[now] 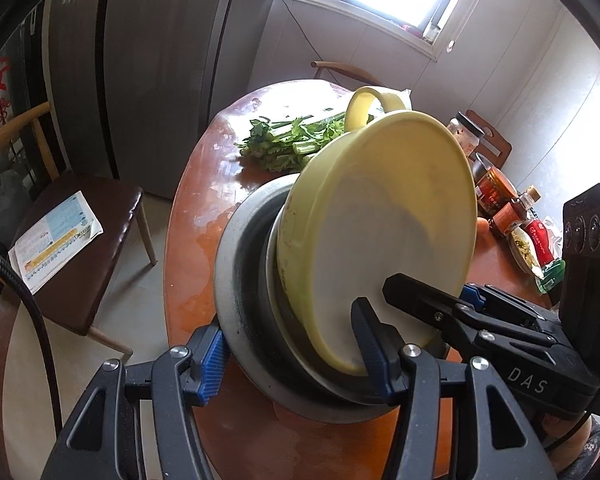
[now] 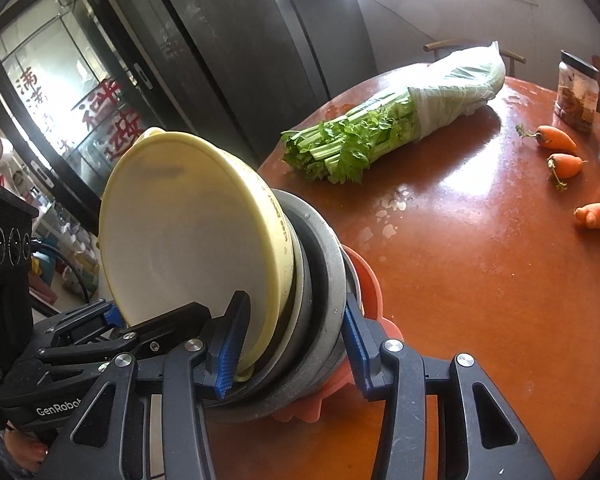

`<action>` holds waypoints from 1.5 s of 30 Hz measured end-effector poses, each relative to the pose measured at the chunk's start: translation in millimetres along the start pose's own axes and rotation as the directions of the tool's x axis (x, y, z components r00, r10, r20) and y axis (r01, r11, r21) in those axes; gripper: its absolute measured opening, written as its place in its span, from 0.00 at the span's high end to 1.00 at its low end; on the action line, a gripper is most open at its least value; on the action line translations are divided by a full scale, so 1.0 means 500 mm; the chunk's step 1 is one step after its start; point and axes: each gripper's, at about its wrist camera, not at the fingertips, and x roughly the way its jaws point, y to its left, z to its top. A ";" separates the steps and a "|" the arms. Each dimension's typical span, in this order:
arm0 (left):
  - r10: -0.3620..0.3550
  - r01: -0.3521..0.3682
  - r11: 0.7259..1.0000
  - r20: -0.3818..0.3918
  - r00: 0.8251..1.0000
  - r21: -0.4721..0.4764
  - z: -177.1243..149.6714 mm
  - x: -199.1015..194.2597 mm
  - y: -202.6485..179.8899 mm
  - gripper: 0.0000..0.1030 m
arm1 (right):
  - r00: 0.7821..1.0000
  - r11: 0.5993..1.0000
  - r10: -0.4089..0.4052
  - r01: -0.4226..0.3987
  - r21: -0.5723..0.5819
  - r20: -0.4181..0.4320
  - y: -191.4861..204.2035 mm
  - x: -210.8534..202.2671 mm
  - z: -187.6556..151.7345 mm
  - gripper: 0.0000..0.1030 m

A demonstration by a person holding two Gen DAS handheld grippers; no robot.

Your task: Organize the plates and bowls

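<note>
Left wrist view, left to right: one chair (image 1: 80, 220) with one leaflet (image 1: 54, 236) at frame left. Your left hand-held gripper (image 1: 300, 356) clamps the nested stack at bottom centre: one yellow bowl (image 1: 384, 216) tilted on edge inside one grey metal bowl (image 1: 236, 280), over the orange surface (image 1: 196, 208). Your right hand-held gripper (image 1: 416, 292) bites the same stack from lower right.

Right wrist view: stack sits lower left; one orange mat (image 2: 364, 276) shows behind it. One celery bundle (image 2: 380, 128) upper centre, three carrots (image 2: 556, 138) and one jar (image 2: 578, 90) at right.
</note>
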 end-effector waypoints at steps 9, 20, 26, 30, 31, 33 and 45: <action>-0.002 0.002 1.000 -0.002 1.000 0.000 -0.003 0.007 -0.001 0.44 | 1.000 1.000 -0.005 0.005 0.004 -0.005 -0.001 0.003 -0.001 0.54; 0.008 -0.008 1.000 -0.007 1.000 -0.005 -0.004 0.015 0.007 0.44 | 1.000 1.000 0.004 -0.003 0.014 -0.016 -0.003 0.017 -0.002 0.54; 0.005 -0.005 1.000 -0.009 1.000 -0.007 -0.004 0.020 0.008 0.44 | 1.000 1.000 0.003 -0.002 0.016 -0.015 -0.005 0.022 -0.001 0.54; 0.001 -0.002 1.000 -0.010 1.000 -0.005 -0.001 0.025 0.011 0.44 | 1.000 1.000 0.003 -0.003 0.021 -0.012 -0.010 0.027 -0.002 0.54; 0.001 -0.001 1.000 -0.008 1.000 -0.004 -0.001 0.024 0.011 0.44 | 1.000 1.000 0.004 -0.004 0.022 -0.011 -0.011 0.027 -0.002 0.54; 0.001 -0.001 1.000 -0.004 1.000 -0.003 -0.001 0.025 0.010 0.44 | 1.000 0.999 0.008 -0.007 0.031 -0.011 -0.014 0.028 -0.002 0.54; -0.024 0.024 0.999 0.002 1.000 -0.023 0.002 0.024 0.017 0.43 | 1.000 0.999 0.015 -0.014 0.044 -0.010 -0.015 0.023 -0.002 0.52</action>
